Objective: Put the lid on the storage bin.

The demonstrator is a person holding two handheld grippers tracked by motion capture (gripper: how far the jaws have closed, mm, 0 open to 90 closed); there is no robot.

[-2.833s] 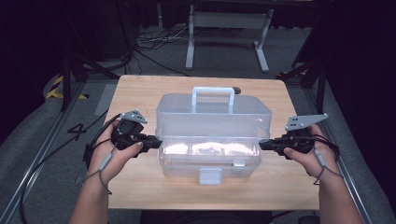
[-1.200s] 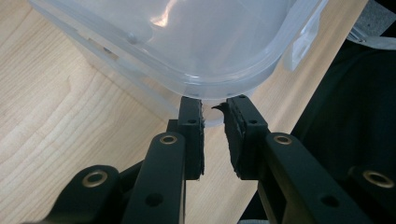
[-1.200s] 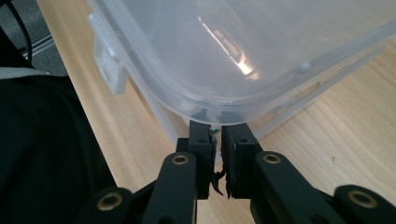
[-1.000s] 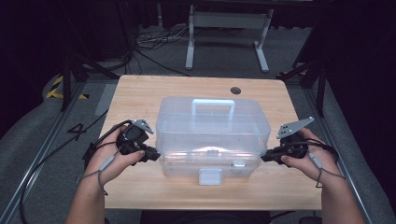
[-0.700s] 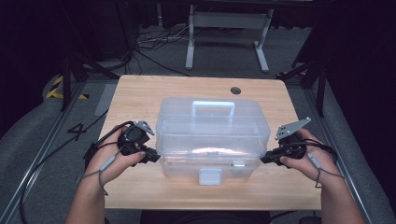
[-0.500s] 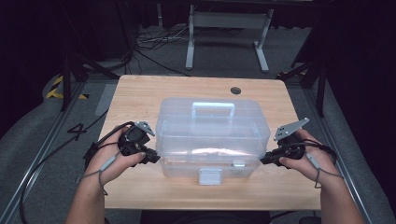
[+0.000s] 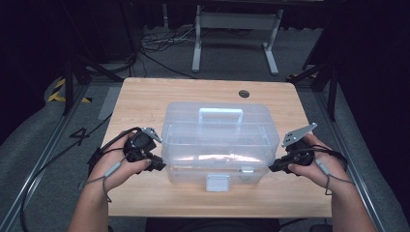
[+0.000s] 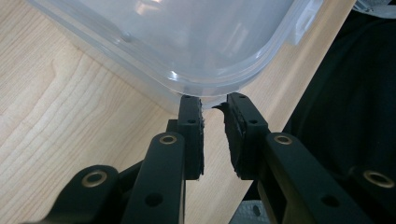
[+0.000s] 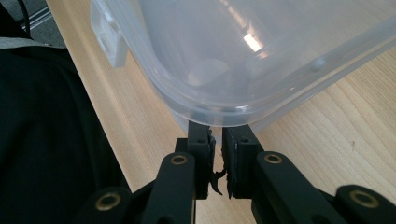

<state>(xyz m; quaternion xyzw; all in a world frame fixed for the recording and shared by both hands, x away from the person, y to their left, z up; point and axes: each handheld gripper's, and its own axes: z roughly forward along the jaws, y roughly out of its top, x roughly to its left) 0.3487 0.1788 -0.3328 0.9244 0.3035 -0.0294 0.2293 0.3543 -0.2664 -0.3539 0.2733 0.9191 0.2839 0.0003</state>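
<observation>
A clear box [image 7: 217, 140] with a lid handle sits mid-tabletop [image 7: 145, 96], toward the near edge. The left tool [image 7: 158, 165] meets its left end low down, the right tool [image 7: 274, 167] its right end. Each tool's jaws stand nearly together, tips tucked under the lid rim; whether they pinch anything I cannot tell.

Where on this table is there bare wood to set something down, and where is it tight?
Free: the wide strip of table behind the box, bordered by the far edge and the small round hole; also the near-edge strip either side of the box's latch. Crowded: both ends of the box, where the left gripper and right gripper sit against it.
</observation>
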